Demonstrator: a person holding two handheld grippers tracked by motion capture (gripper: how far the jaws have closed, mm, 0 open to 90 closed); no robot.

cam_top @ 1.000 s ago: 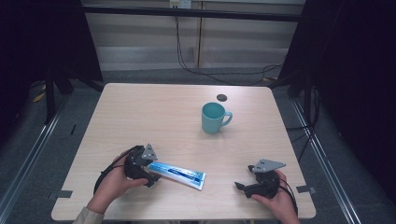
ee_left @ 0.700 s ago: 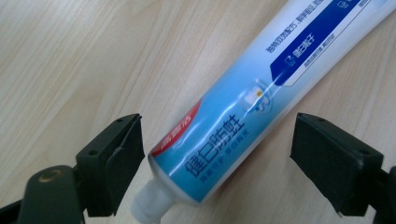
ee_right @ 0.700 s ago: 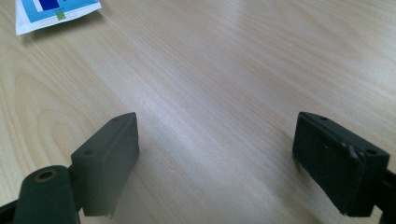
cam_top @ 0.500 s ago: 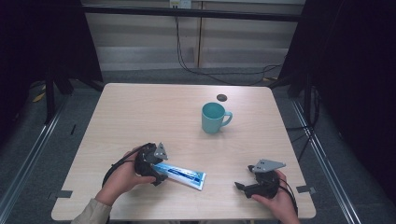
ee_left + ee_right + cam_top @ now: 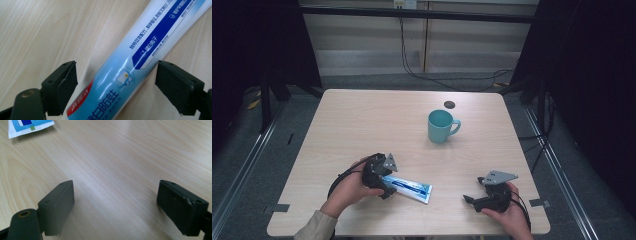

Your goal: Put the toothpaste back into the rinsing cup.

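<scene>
The toothpaste tube [image 5: 409, 186] lies flat near the table's [image 5: 362, 125] front edge. We see the left gripper [image 5: 116, 75] straddling it, jaws spread, pads clear of its sides. The right gripper [image 5: 116, 202], well apart, rests over bare wood with jaws spread. A teal mug [image 5: 441, 126] stands farther back.

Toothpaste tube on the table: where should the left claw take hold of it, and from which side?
Grip the toothpaste tube across its rounded body near the cap end, coming down from above. It lies flat on the table, so only its two long sides are free. The left claw already straddles it there, jaws open with a gap either side. The far end flattens into a thin crimp, likely a poorer hold.
</scene>
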